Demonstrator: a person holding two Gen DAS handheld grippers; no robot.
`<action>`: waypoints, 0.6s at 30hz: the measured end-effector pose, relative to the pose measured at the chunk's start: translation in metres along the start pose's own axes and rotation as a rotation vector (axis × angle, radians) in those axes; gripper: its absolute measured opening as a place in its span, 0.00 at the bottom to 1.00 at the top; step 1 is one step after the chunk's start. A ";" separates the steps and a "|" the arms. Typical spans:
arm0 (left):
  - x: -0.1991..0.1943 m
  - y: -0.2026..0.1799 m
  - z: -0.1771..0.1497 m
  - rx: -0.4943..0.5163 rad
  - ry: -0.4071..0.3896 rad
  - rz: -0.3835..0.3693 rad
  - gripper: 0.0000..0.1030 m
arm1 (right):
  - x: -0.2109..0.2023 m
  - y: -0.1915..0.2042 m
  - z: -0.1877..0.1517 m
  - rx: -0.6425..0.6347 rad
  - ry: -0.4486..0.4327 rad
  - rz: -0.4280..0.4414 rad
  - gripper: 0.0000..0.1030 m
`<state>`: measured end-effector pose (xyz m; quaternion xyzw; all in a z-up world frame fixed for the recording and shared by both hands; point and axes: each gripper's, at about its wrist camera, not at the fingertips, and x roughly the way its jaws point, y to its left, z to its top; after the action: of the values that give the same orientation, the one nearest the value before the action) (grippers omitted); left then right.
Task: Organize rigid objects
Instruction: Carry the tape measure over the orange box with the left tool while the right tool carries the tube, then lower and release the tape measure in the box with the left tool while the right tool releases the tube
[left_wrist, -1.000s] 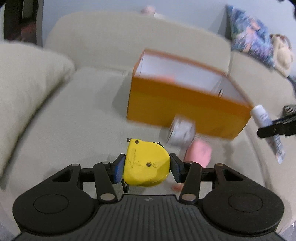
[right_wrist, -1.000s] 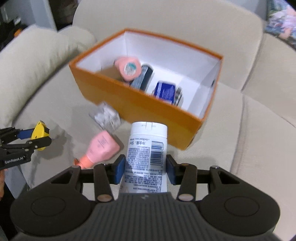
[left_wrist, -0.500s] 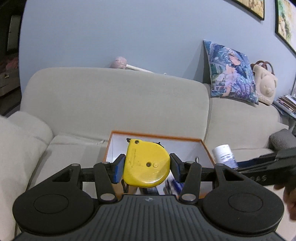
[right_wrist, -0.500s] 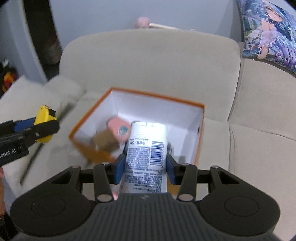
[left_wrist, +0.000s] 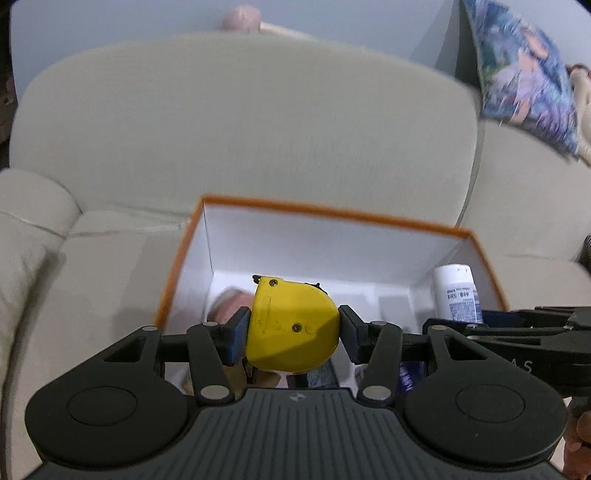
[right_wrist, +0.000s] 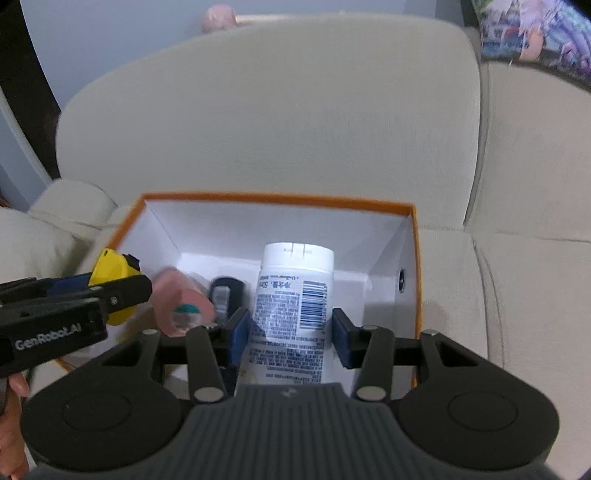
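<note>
At nine o'clock in the right wrist view, left gripper (right_wrist: 122, 291) clamped on a yellow tape measure (right_wrist: 110, 269), held above the left edge of the orange box (right_wrist: 280, 197) on the beige sofa (right_wrist: 280, 110). Toward the centre, inside the white-lined box — a pink round item (right_wrist: 183, 299), blurred, and a dark container (right_wrist: 227, 291) just beside it. At six o'clock, right gripper (right_wrist: 291, 332) closed on a white tube (right_wrist: 295, 291) with a barcode label, cap pointing toward twelve, over the box's right half. At one o'clock, a printed cushion (right_wrist: 535, 37) against the backrest. In the left wrist view, tape measure (left_wrist: 291, 326) pinched between blue pads (left_wrist: 236, 339), tube (left_wrist: 456, 291) at three o'clock.
</note>
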<state>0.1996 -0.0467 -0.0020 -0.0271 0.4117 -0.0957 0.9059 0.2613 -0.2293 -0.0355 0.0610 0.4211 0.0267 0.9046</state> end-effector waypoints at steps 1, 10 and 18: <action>0.006 -0.003 -0.001 0.012 0.010 0.006 0.56 | 0.007 -0.001 -0.002 -0.005 0.011 0.000 0.48; 0.027 -0.007 -0.018 0.054 0.087 0.018 0.56 | 0.034 0.006 -0.016 -0.071 0.079 -0.032 0.47; 0.037 -0.008 -0.023 0.064 0.147 0.021 0.56 | 0.040 0.009 -0.020 -0.086 0.115 -0.047 0.46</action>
<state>0.2052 -0.0615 -0.0434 0.0135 0.4743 -0.1011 0.8744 0.2719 -0.2149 -0.0770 0.0105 0.4721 0.0272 0.8811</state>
